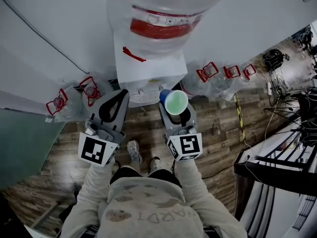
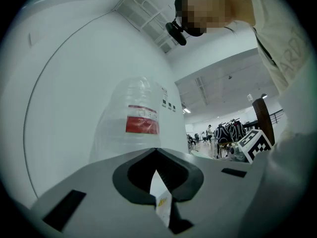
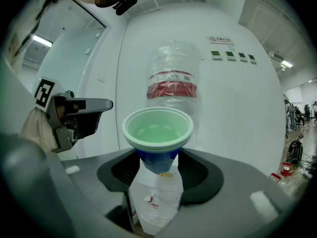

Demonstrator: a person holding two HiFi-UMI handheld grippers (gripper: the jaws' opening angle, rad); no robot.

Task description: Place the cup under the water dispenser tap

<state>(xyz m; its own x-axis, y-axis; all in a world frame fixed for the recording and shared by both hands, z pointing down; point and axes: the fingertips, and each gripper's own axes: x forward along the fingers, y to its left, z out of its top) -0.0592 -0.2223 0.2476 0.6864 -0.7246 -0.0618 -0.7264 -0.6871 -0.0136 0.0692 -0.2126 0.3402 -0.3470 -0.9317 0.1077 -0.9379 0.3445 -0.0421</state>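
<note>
From the head view I look down on the water dispenser point(image 1: 148, 58), its upturned bottle point(image 1: 161, 14) and a wooden floor point(image 1: 218, 128) where spare bottles point(image 1: 208, 76) with red handles lie along the wall. Neither claw camera shows that row plainly.

The right claw point(image 1: 172, 114) pinches the cup point(image 1: 176, 102) by its blue base. The cup is upright, mouth up, green inside, held in the air just beside the dispenser's lower front edge. I cannot tell from here whether it sits under a tap. The right gripper view alone shows both jaws pressing on the blue base, with the bottle rising behind the rim.

The left claw point(image 1: 120, 95) is pressed together at the tips with nothing between. The left gripper view confirms it, leaving only a thin slit of white behind the tips. That view alone shows a far hall with people.

The bottle carries a red band label, its print too small to read. The white face behind it has a small sign and a row of small squares, also unreadable. My sweatshirt point(image 1: 143, 207) shows letters I read as "HARD" plus one unclear. Each marker cube point(image 1: 185, 145) bears black-and-white squares.
</note>
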